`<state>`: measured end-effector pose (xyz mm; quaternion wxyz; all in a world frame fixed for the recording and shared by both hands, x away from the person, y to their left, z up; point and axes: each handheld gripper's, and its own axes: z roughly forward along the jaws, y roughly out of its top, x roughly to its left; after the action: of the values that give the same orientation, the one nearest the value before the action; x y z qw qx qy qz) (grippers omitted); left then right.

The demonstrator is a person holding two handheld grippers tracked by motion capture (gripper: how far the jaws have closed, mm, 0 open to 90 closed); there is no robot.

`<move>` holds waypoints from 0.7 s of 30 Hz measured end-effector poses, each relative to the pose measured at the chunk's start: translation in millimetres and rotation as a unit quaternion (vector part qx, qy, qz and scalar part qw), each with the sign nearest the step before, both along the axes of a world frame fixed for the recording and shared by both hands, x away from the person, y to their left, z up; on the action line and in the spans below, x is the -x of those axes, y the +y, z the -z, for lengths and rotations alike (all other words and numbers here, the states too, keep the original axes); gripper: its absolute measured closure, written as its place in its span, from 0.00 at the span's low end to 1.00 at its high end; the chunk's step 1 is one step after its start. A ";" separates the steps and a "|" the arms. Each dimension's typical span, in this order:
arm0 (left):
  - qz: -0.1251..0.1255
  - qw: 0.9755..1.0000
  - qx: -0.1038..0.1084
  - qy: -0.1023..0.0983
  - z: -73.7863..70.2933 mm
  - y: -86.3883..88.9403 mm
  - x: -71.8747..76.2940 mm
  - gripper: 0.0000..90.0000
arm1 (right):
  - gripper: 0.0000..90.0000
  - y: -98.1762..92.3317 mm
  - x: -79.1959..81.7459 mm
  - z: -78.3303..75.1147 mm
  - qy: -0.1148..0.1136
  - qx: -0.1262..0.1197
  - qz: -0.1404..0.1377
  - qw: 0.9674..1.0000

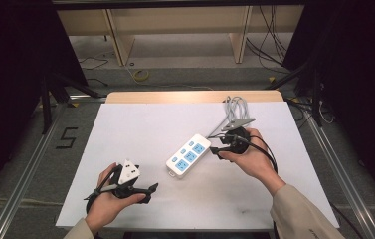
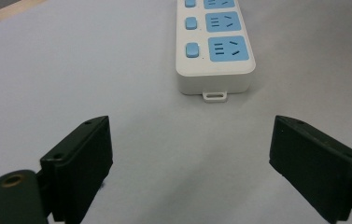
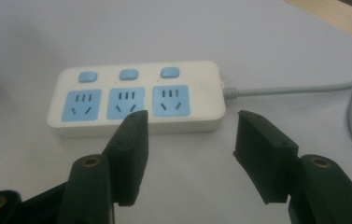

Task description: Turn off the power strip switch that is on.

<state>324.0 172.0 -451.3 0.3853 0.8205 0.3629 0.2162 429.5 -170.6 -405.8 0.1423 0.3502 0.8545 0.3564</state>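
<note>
A white power strip [image 1: 187, 155] with three blue sockets and three blue buttons lies slantwise on the white sheet [image 1: 140, 124] near the table's middle. Its grey cable [image 1: 234, 107] runs to the far right in a bundle. My right gripper [image 1: 218, 144] hovers just right of the strip's cable end, open and empty; in the right gripper view the strip [image 3: 136, 98] lies just beyond the jaws of the right gripper [image 3: 192, 123]. My left gripper [image 1: 150, 193] rests at the front left, open wide and empty, with the strip's near end [image 2: 215, 60] ahead of the left gripper [image 2: 190, 135].
The table's wooden far edge [image 1: 190, 96] shows beyond the sheet. The cable [image 3: 299, 87] loops at the right in the right gripper view. Floor cables and wooden shelf legs [image 1: 118, 42] lie beyond the table.
</note>
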 end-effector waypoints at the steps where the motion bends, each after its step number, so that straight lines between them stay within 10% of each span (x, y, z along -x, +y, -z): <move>1: 0.000 1.000 0.000 0.000 0.0 0.1 -0.1 0.14 | 0.48 -3.0 1.8 0.1 -0.002 -0.003 0.002 1.000; 21: -0.006 1.000 0.002 0.001 0.8 1.1 -1.5 0.14 | 0.38 -64.2 47.1 11.5 -0.018 -0.055 0.036 0.998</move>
<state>325.4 173.2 -452.1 0.3856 0.8175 0.3689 0.2167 382.5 -234.8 -417.3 0.1511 0.3819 0.8178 0.4032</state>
